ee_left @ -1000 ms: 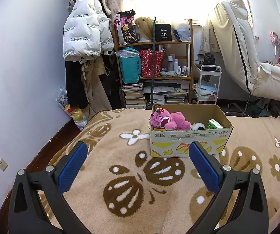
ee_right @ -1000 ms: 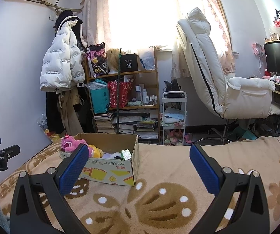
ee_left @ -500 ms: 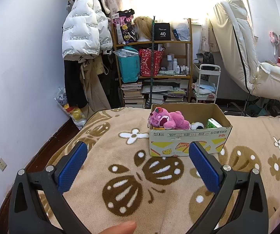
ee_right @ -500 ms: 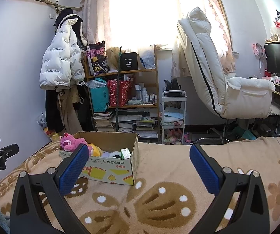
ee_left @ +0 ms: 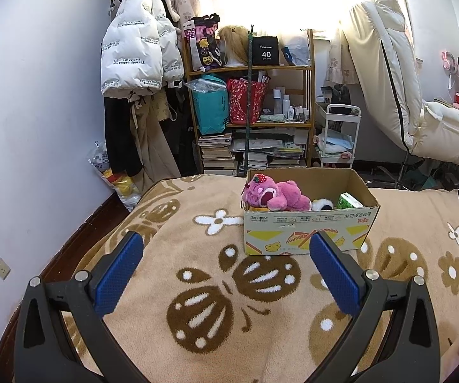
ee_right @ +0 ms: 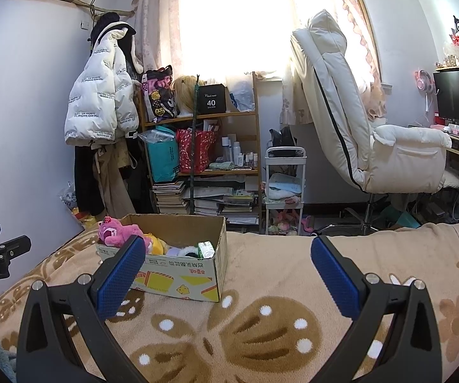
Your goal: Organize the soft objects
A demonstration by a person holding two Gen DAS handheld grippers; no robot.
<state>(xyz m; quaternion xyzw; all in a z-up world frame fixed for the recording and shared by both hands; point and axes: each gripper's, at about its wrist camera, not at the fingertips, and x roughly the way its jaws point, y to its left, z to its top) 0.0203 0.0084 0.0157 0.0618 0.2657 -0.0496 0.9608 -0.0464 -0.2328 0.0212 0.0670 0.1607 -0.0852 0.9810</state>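
Pink bear lies in the box at frame centre; both claws, left and right, are spread empty, so approach from above.

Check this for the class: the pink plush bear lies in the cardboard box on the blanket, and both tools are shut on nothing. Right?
Nearly. The pink plush bear does lie in the cardboard box, but both wrist views show each tool open: left tool, right tool.
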